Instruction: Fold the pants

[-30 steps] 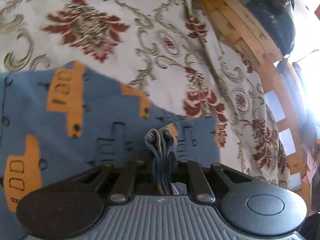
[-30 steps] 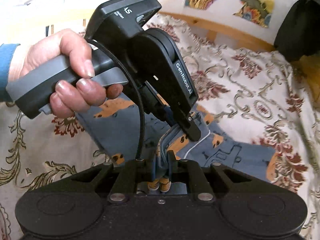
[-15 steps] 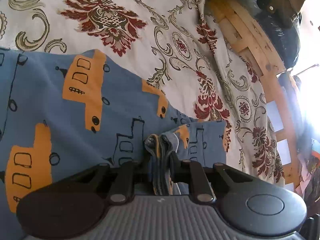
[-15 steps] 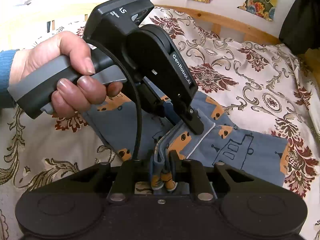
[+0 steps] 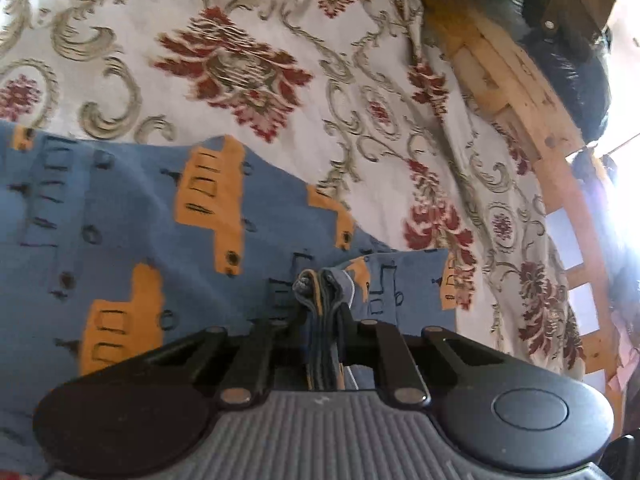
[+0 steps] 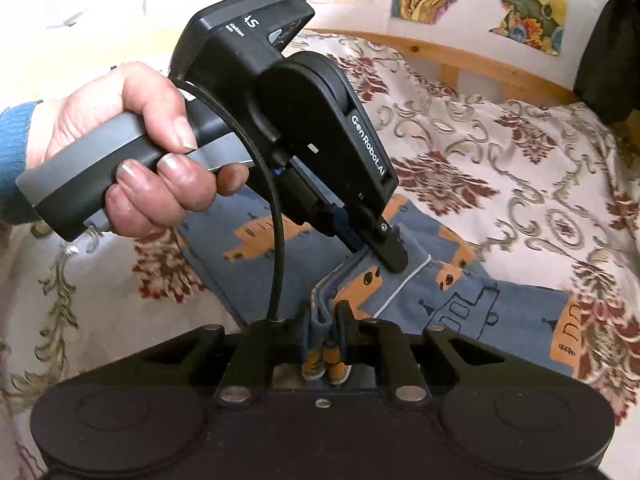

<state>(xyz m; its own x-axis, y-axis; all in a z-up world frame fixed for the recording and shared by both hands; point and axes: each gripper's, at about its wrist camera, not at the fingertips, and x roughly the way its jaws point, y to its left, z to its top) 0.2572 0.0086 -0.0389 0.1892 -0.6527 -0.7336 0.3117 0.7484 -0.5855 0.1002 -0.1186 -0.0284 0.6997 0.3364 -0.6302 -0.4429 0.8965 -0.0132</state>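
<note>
A bed in a floral cream-and-red bedspread point(image 5: 248, 60), wooden bed frame point(image 5: 516, 92) running behind, is hosting the blue pants point(image 5: 120, 216) with orange vehicle prints, lying spread across it. The left claw point(image 5: 322, 312) is clamping a bunched stack of fabric layers, and the right claw point(image 6: 326, 332) is pinching the same edge just beside it in the right view. 2 grips side by side are probably keeping the layers aligned for carrying the fold over.
</note>
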